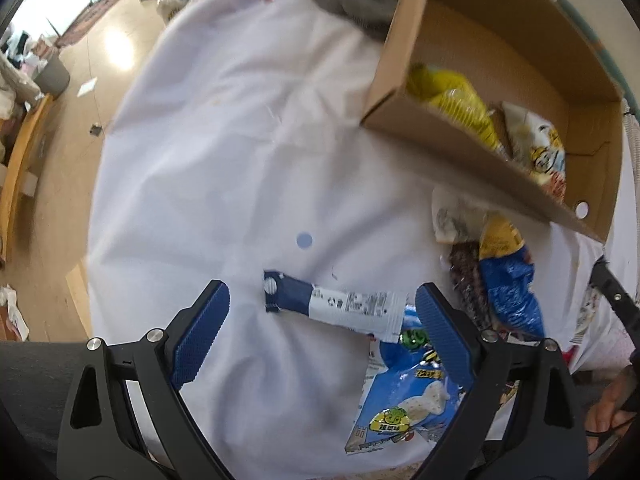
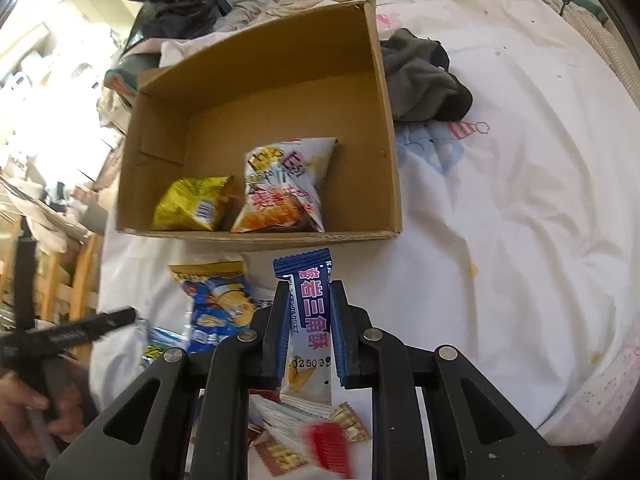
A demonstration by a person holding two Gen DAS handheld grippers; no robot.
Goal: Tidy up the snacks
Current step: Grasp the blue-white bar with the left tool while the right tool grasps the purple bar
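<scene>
My right gripper (image 2: 309, 292) is shut on a navy and white snack packet (image 2: 308, 316) with pink characters, held upright just in front of the cardboard box (image 2: 384, 128). The box holds a yellow bag (image 2: 192, 204) and a white and orange chip bag (image 2: 284, 188); both show in the left wrist view, the yellow bag (image 1: 452, 100) and the white bag (image 1: 540, 148). My left gripper (image 1: 322, 300) is open above a navy and white stick packet (image 1: 332, 304) lying on the white sheet. A light blue snack bag (image 1: 404, 392) lies under its right finger.
A blue and yellow chip bag (image 1: 508, 280) and a clear bag of dark snacks (image 1: 464, 272) lie beside the box. It also shows in the right wrist view (image 2: 220, 304). Red and white wrappers (image 2: 312, 436) lie below my right gripper. Grey cloth (image 2: 424, 80) lies beside the box. The bed edge drops to the floor (image 1: 60, 120).
</scene>
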